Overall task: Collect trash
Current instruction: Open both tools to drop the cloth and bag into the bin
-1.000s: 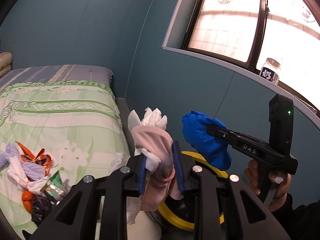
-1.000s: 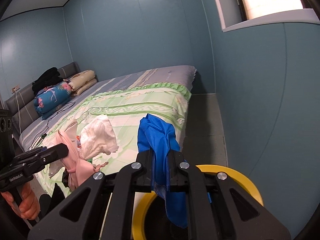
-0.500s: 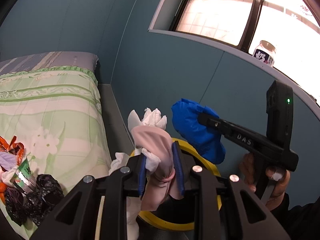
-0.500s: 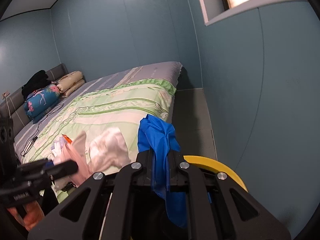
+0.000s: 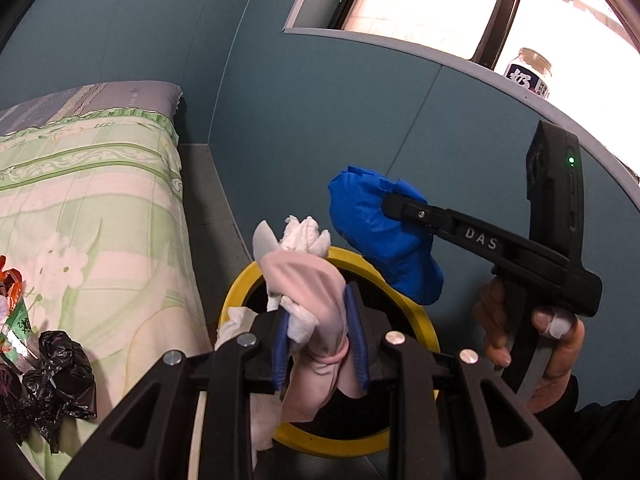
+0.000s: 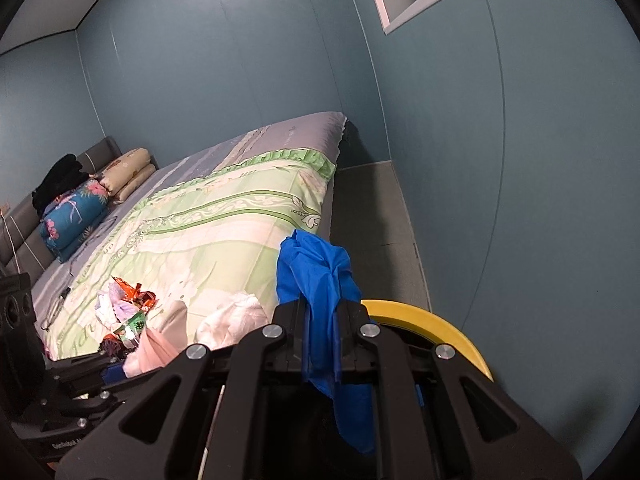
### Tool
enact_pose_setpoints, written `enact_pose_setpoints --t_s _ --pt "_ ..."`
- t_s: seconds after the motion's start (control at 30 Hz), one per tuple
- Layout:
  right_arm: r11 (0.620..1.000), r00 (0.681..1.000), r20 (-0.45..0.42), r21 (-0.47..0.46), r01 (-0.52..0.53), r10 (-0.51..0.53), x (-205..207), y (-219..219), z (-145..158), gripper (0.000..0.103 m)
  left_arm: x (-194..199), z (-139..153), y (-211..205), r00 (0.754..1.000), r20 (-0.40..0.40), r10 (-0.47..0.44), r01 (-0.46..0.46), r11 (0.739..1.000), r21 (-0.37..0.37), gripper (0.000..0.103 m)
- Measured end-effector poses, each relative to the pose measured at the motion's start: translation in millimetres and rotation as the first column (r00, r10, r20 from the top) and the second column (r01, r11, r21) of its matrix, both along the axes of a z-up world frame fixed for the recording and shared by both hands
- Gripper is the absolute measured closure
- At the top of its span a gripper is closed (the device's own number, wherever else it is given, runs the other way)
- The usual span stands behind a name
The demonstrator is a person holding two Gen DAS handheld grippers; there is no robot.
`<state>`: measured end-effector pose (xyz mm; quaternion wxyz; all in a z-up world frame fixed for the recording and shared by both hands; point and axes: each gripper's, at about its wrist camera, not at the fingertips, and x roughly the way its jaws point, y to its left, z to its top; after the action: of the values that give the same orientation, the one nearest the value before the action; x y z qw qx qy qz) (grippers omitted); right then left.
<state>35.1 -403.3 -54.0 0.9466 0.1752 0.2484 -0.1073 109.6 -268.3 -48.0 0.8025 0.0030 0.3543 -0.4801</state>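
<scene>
My left gripper (image 5: 319, 312) is shut on a bundle of pink cloth and white tissue (image 5: 308, 284), held over the yellow-rimmed bin (image 5: 236, 296) on the floor beside the bed. My right gripper (image 6: 322, 316) is shut on a crumpled blue plastic sheet (image 6: 316, 268), also above the bin's yellow rim (image 6: 432, 322). In the left wrist view the blue plastic sheet (image 5: 380, 236) hangs from the right gripper's tip, with a hand (image 5: 552, 344) on its handle. More trash (image 6: 124, 312) lies on the bed: wrappers, tissue and black bags (image 5: 56, 372).
The bed (image 6: 224, 216) with a green floral quilt fills the left; pillows and folded bedding (image 6: 76, 208) sit at its head. A blue wall (image 6: 520, 160) closes the right side. A jar (image 5: 530, 70) stands on the window sill. A narrow grey floor strip (image 6: 372, 216) runs between bed and wall.
Both grippers have sunk and moved toward the bin with their loads. The yellow rim now shows larger under the left gripper, and the views have tilted downward.
</scene>
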Motion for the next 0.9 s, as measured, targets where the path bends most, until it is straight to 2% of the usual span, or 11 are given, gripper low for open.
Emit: enact_pose_setpoints --t_s 0.1,0.27,0.4,0.5,0.57,0.67,0.73,0.9 --pt "1.000 1.000 -0.006 0.002 0.007 -0.007 1 -3 -1 0.095 -2 -1 -2 1.000 0.007 -0.004 0.003 1.000 0.008 0.080" --pt "0.999 0.999 -0.020 0.001 0.035 -0.035 3 -8 -4 0.095 -3 -1 -1 1.000 0.009 -0.004 0.004 1.000 0.001 0.065" --pt "0.999 0.998 -0.028 0.003 0.053 -0.053 4 -10 -4 0.094 -4 3 4 0.999 0.026 0.020 -0.019 1.000 -0.010 0.042" --pt "0.998 0.998 -0.029 0.011 0.056 -0.055 5 -11 -4 0.090 0 7 12 0.999 0.020 0.046 -0.046 0.999 -0.026 0.037" --pt "0.998 0.998 -0.027 0.015 0.054 -0.053 5 -11 -5 0.076 4 11 19 0.997 0.013 0.073 -0.072 0.997 -0.040 0.034" --pt "0.999 0.998 -0.025 0.009 0.052 -0.052 6 -9 -4 0.075 9 18 30 0.995 0.015 0.103 -0.102 0.993 -0.058 0.033" --pt "0.998 0.998 -0.023 0.009 0.055 -0.054 5 -8 -3 0.074 12 23 36 0.992 0.024 0.123 -0.122 0.990 -0.066 0.028" --pt "0.998 0.998 -0.004 -0.007 0.058 -0.058 0 -7 3 0.074 19 37 54 0.984 0.048 0.174 -0.169 0.982 -0.086 0.028"
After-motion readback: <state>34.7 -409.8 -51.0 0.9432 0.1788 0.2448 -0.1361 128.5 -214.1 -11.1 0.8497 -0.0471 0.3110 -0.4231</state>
